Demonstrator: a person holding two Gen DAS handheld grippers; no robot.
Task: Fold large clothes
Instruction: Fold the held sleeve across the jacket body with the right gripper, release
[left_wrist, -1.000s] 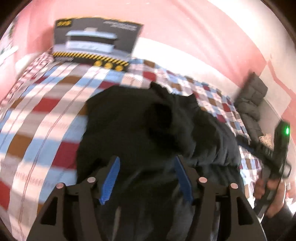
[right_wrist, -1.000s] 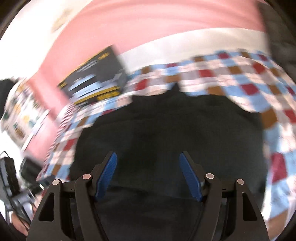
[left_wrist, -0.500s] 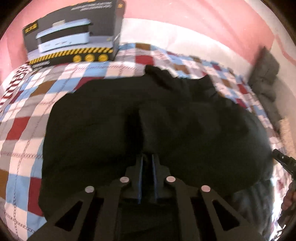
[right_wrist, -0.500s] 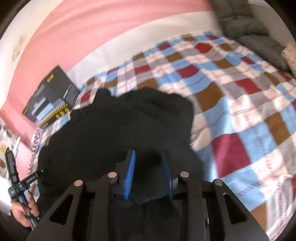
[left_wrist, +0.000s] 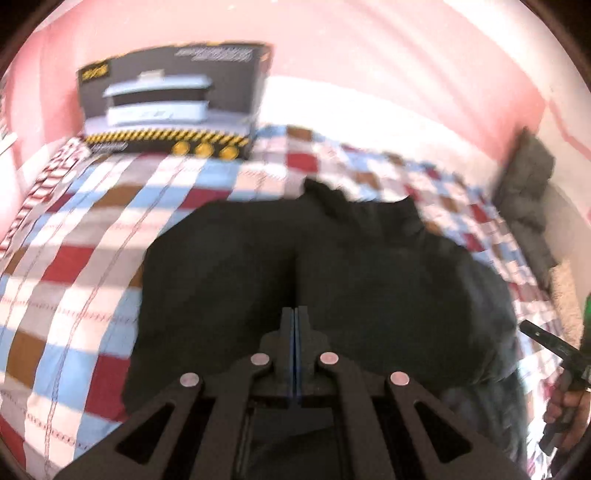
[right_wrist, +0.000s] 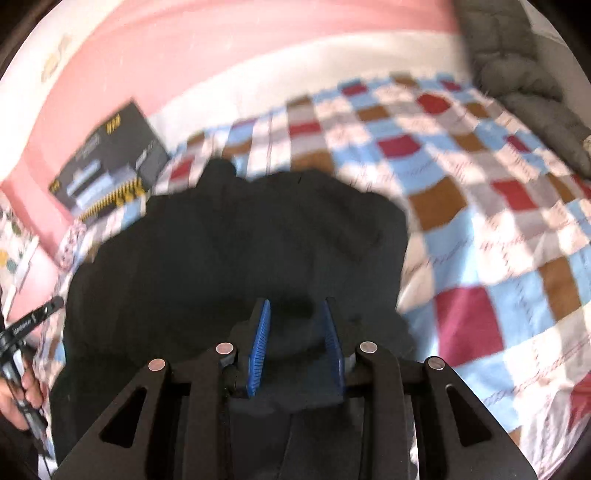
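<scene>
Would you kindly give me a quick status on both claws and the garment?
Left claw shut. Right claw clamped on a bunched fold of the black garment. Garment on checked bedspread. Nothing in the way.

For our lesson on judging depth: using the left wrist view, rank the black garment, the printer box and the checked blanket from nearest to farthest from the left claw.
1. Black garment: directly ahead of the shut left claw, which seems to pinch its cloth.
2. Checked blanket: spread beneath and around the garment, bare at the left.
3. Printer box: upper left, against the pink wall.
</scene>
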